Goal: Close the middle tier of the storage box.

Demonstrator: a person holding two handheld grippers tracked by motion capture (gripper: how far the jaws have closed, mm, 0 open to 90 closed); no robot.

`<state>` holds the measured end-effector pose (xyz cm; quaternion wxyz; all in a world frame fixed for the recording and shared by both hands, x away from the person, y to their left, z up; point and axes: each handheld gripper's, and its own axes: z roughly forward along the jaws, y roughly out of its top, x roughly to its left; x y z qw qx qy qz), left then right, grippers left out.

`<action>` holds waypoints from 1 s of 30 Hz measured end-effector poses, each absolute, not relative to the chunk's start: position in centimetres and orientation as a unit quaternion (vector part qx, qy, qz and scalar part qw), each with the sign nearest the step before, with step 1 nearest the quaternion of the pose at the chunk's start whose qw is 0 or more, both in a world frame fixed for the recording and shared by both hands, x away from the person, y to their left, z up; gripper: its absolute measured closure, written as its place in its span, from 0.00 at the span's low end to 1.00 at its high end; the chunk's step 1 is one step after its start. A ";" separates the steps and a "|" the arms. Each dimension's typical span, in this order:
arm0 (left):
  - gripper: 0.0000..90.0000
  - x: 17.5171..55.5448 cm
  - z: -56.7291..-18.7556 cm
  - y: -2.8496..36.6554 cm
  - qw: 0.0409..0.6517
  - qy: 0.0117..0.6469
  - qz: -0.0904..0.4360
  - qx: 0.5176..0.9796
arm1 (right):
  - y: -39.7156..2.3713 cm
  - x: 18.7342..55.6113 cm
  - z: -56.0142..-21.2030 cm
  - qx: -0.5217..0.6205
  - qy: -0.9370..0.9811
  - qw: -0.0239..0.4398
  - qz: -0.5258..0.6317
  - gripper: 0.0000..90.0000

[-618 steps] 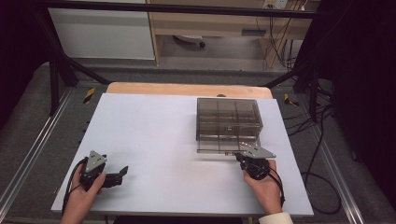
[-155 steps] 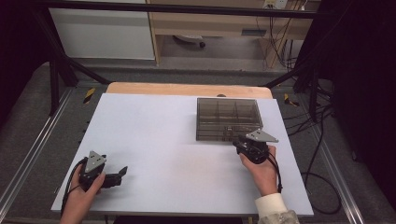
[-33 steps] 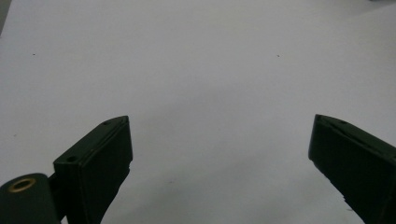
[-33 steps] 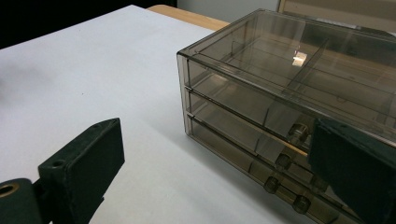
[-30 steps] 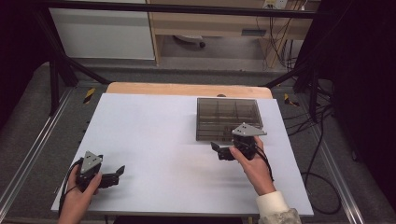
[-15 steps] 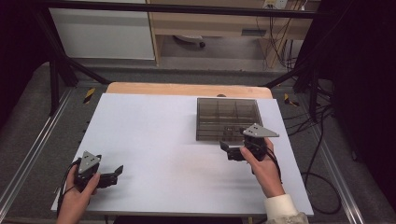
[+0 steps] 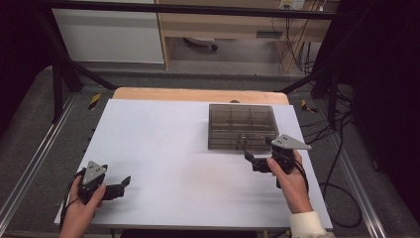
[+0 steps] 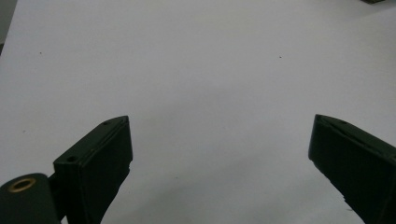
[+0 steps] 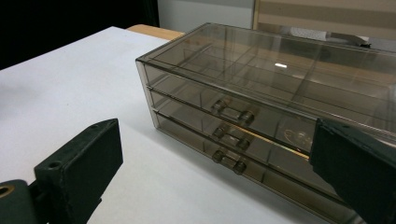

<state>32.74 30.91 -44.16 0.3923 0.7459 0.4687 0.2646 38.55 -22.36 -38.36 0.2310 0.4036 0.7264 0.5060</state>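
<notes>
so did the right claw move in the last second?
Yes. In the high view the right claw has drawn back toward the person from the drawer box, open and holding nothing.

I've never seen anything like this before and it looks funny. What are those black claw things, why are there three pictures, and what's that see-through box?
A person sits at a white table and holds a tool in each hand. Each tool is a gripper with two black jaws that can pinch things, like big tweezers. The top picture comes from a camera up high: the left gripper is near the front corner, and the right gripper is by the smoky see-through drawer box. The other two pictures come from small cameras riding on the grippers. The left gripper's camera looks at bare table. The right one looks at the box's three drawers, each with a little handle. Both grippers are open and hold nothing.
</notes>
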 end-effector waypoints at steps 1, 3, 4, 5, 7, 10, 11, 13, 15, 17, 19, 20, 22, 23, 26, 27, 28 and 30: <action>0.07 32.7 -44.2 30.9 0.393 0.469 0.265 0.746 | -22.5 38.5 -38.4 0.405 0.725 0.231 0.507 0.03; 0.07 32.7 -44.2 31.0 0.392 0.469 0.265 0.746 | -22.9 38.3 -38.4 0.407 0.723 0.232 0.508 0.03; 0.07 32.7 -44.2 31.0 0.392 0.469 0.265 0.746 | -23.1 38.2 -38.4 0.408 0.723 0.231 0.508 0.03; 0.07 32.7 -44.1 31.0 0.393 0.469 0.265 0.745 | -23.2 38.2 -38.5 0.407 0.722 0.232 0.509 0.03; 0.07 32.7 -44.1 31.0 0.393 0.469 0.265 0.745 | -23.6 38.0 -38.5 0.409 0.721 0.234 0.508 0.03; 0.07 32.8 -44.2 31.0 0.392 0.469 0.265 0.746 | -24.0 37.7 -38.5 0.413 0.717 0.236 0.510 0.03; 0.07 32.8 -44.2 31.0 0.392 0.469 0.265 0.745 | -24.1 37.7 -38.5 0.414 0.716 0.237 0.510 0.03; 0.07 32.8 -44.2 31.0 0.391 0.469 0.266 0.746 | -24.4 37.5 -38.5 0.416 0.713 0.238 0.512 0.03; 0.07 32.8 -44.2 31.0 0.391 0.469 0.266 0.746 | -24.6 37.3 -38.6 0.419 0.711 0.237 0.512 0.03; 0.07 32.8 -44.2 31.0 0.390 0.469 0.265 0.747 | -24.7 37.2 -38.8 0.420 0.711 0.237 0.512 0.03; 0.07 32.8 -44.2 30.9 0.391 0.468 0.265 0.747 | -24.9 37.1 -39.0 0.421 0.711 0.237 0.511 0.03; 0.07 32.8 -44.2 30.9 0.390 0.468 0.265 0.748 | -24.9 37.0 -39.0 0.424 0.710 0.236 0.511 0.03; 0.07 32.8 -44.2 30.9 0.390 0.467 0.265 0.748 | -25.1 36.9 -39.2 0.425 0.709 0.237 0.511 0.03; 0.07 32.8 -44.2 30.9 0.390 0.467 0.265 0.748 | -25.2 36.8 -39.2 0.426 0.709 0.236 0.511 0.03; 0.07 32.8 -44.2 30.9 0.390 0.468 0.264 0.748 | -25.4 36.5 -39.5 0.429 0.707 0.236 0.509 0.03; 0.07 32.8 -44.2 30.9 0.390 0.467 0.265 0.748 | -25.5 36.5 -39.6 0.430 0.708 0.237 0.508 0.03; 0.07 32.8 -44.2 30.9 0.391 0.467 0.264 0.748 | -25.7 36.4 -39.7 0.430 0.707 0.238 0.508 0.03; 0.07 32.8 -44.2 30.9 0.391 0.466 0.264 0.748 | -25.9 36.2 -39.9 0.432 0.707 0.239 0.507 0.03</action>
